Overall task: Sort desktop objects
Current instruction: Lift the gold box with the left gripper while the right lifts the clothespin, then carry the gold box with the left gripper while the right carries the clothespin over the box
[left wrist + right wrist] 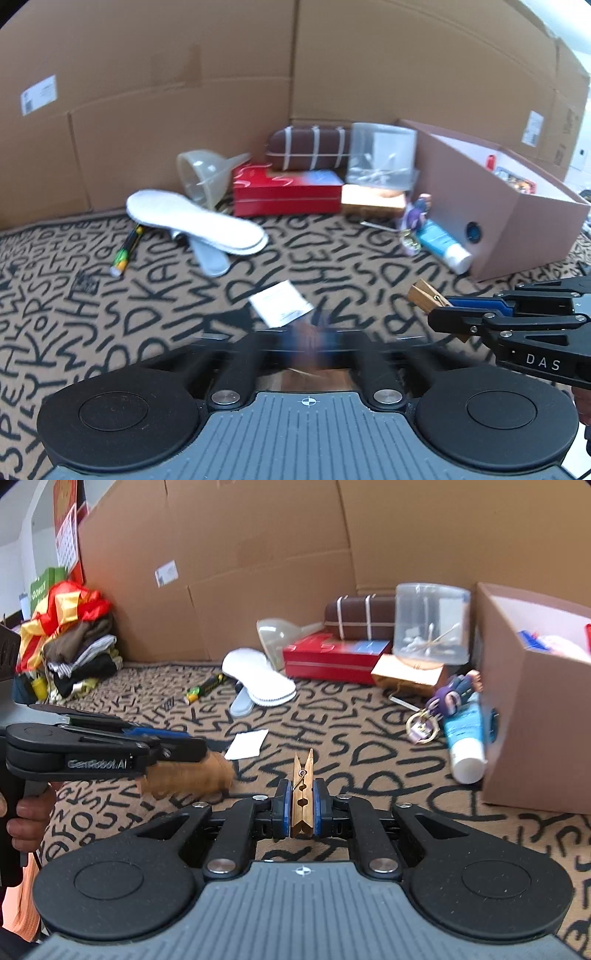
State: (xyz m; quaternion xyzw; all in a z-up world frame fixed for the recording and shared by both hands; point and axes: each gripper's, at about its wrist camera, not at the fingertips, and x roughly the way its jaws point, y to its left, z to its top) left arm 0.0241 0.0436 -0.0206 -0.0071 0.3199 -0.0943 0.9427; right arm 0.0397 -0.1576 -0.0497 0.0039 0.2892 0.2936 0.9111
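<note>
We judge the sorting early. The open brown cardboard box [532,701] already holds a few items, too small to name. Beside it, most clutter waits on the letter-patterned cloth [110,295]: a red flat box [286,192] well left of it, white insoles [195,218] farther left, a clear tub of cotton swabs [428,624] just beside it, a blue-and-white tube [463,738] touching its wall.

Our right gripper [302,805] pinches a wooden clothespin [303,797] near the box. Our left gripper [184,749], pressed together, holds something brown and furry [188,775]. The left view blurs that; only the right view shows it, plus a clothes pile [77,653] far left.
</note>
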